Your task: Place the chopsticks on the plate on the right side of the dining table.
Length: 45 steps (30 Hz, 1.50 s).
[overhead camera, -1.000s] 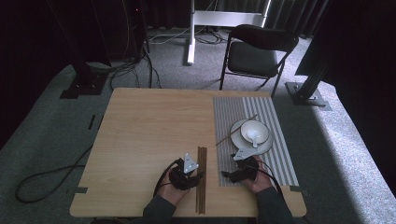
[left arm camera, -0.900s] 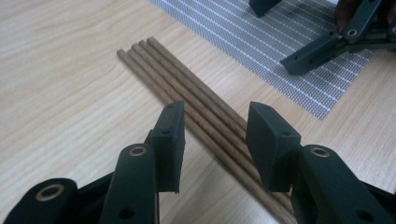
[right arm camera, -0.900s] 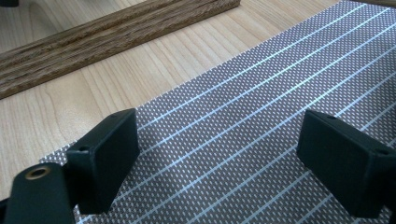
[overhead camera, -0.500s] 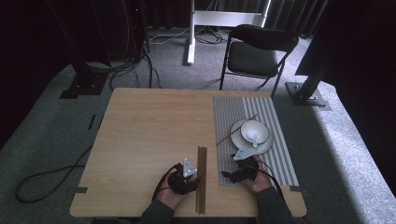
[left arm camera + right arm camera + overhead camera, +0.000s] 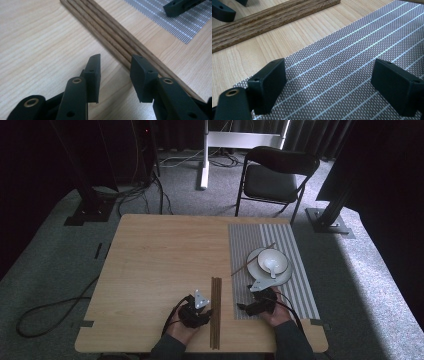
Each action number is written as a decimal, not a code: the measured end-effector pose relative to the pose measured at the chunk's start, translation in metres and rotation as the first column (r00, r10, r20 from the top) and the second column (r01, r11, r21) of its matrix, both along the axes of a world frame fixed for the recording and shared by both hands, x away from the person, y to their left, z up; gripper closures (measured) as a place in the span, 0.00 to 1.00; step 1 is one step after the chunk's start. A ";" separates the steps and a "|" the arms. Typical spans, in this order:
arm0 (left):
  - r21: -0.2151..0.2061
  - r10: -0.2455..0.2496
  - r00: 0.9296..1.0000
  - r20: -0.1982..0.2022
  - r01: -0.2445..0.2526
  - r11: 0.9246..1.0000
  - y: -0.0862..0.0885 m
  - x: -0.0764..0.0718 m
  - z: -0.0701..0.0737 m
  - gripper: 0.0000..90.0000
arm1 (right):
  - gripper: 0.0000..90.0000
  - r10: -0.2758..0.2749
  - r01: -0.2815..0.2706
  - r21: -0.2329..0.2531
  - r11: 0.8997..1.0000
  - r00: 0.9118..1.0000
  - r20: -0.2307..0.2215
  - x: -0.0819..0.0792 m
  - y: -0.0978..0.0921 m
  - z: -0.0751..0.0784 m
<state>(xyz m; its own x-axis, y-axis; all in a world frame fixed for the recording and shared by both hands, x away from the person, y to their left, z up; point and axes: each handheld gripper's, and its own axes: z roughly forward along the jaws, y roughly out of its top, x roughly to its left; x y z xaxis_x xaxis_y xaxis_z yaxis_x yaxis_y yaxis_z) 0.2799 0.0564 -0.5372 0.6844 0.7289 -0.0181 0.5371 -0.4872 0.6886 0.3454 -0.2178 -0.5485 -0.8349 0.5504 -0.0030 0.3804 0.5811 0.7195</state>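
Your light wooden table (image 5: 160,270) carries a grey striped woven placemat (image 5: 252,245) on its right side, with a white round plate (image 5: 260,270) and a white bowl (image 5: 272,261) on it. The bundle of long dark wooden sticks (image 5: 117,42) lies just left of the mat, near the table's front edge.

Your left gripper (image 5: 115,72) is half open and holds nothing; one jaw is beside the bundle and one above it. If you close so, I think you take only some sticks and the others roll away.

Your right gripper (image 5: 332,85) is wide open and empty over the mat; it can catch the weave.

I can read no writing or brand.
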 end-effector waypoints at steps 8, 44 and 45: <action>-0.024 -0.015 1.000 0.006 0.015 1.000 -0.003 -0.002 0.004 0.66 | 0.13 0.000 0.000 0.000 1.000 1.000 0.001 0.000 0.000 0.000; 0.016 0.039 0.999 -0.011 -0.039 0.999 -0.003 0.002 0.002 0.73 | 0.13 0.000 0.000 0.000 1.000 1.000 0.000 0.000 0.000 0.000; 0.023 0.045 0.999 -0.010 -0.044 0.999 -0.003 0.002 0.002 0.75 | 0.13 0.000 0.000 0.000 1.000 1.000 0.000 0.000 0.000 0.000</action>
<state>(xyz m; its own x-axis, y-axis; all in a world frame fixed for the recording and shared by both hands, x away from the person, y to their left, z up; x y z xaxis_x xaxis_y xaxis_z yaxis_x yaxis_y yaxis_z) 0.2816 0.0531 -0.5351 0.6512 0.7589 -0.0077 0.5656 -0.4785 0.6717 0.3454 -0.2178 -0.5485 -0.8349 0.5504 -0.0031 0.3804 0.5811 0.7195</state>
